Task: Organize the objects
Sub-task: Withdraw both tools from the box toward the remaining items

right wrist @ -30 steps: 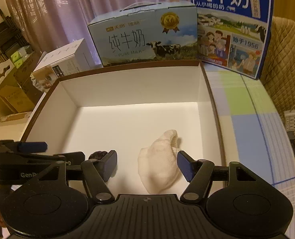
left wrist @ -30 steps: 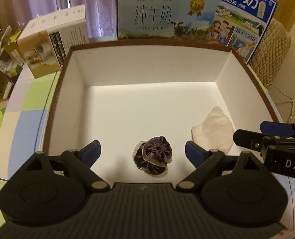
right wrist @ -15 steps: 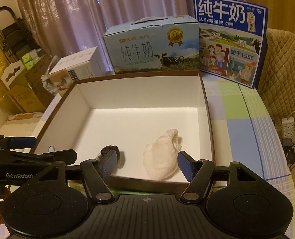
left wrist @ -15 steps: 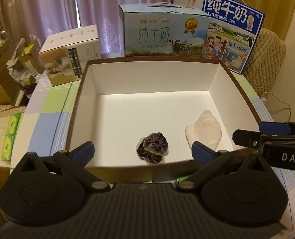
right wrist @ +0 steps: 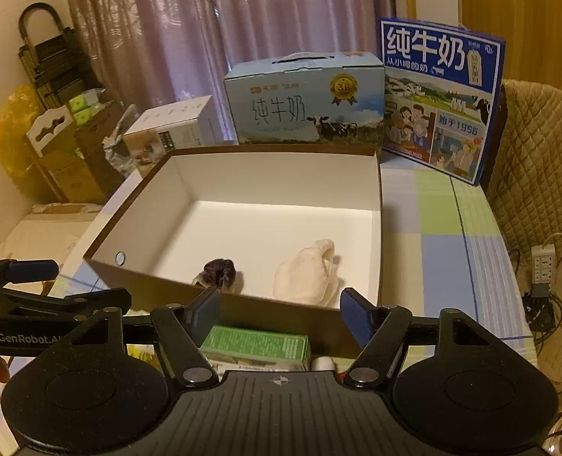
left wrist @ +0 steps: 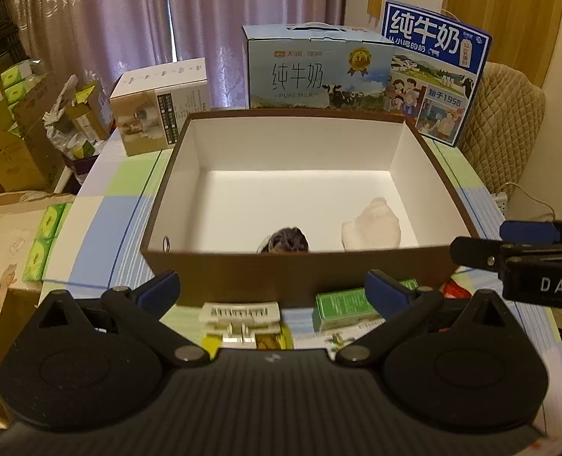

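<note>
A brown box [left wrist: 296,269] with a white inside stands on the checked tablecloth. In it lie a purple scrunchie [left wrist: 285,240] [right wrist: 220,270] and a white cloth [left wrist: 372,224] [right wrist: 307,277], both near the front wall. My left gripper [left wrist: 271,288] is open and empty, held in front of the box above a white clip [left wrist: 241,313]. My right gripper [right wrist: 281,309] is also open and empty, above a green carton [right wrist: 256,344] [left wrist: 341,304] in front of the box [right wrist: 379,205]. Each gripper's side shows at the edge of the other's view.
Two blue milk cartons [left wrist: 319,72] [left wrist: 436,68] and a white box [left wrist: 159,106] stand behind the brown box. A padded chair [right wrist: 539,174] and a power strip [right wrist: 543,266] are on the right. Green tissue packs [left wrist: 43,239] and stacked cardboard lie to the left.
Both grippers have drawn back and up out of the box, leaving scrunchie and cloth inside. The front wall and the items before it have come into view. The left jaws widened.
</note>
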{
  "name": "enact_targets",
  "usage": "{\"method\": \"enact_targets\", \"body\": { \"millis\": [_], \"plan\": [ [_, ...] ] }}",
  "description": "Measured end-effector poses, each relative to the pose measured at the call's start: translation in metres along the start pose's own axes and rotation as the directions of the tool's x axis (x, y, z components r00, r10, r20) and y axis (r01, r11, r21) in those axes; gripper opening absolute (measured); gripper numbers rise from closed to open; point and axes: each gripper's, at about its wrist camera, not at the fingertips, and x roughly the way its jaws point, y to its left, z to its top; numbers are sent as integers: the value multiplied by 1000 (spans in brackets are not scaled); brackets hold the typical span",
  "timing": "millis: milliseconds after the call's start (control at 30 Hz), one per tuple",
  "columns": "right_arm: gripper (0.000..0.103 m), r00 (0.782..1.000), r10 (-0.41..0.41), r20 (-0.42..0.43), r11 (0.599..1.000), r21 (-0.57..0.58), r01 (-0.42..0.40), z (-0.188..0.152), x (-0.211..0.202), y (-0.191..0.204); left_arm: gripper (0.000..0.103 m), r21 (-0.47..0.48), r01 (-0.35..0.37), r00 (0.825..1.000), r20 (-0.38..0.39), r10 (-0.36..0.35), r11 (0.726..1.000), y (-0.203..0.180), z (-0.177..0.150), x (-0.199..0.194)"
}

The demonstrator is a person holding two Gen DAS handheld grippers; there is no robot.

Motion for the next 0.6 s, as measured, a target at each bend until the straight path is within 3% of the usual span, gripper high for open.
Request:
{"method": "enact_targets", "body": {
  "millis": [333,600],
  "plan": [
    [67,999,50,7,999,2,-50,-20,-33,-9,102,-26,-24,999,-26,23,999,-6,-29,-28],
    [67,996,84,-41,996,25,-83,-45,-44,-18,102,-45,-40,998,-42,38,998,-3,-49,-42]
  ]
}}
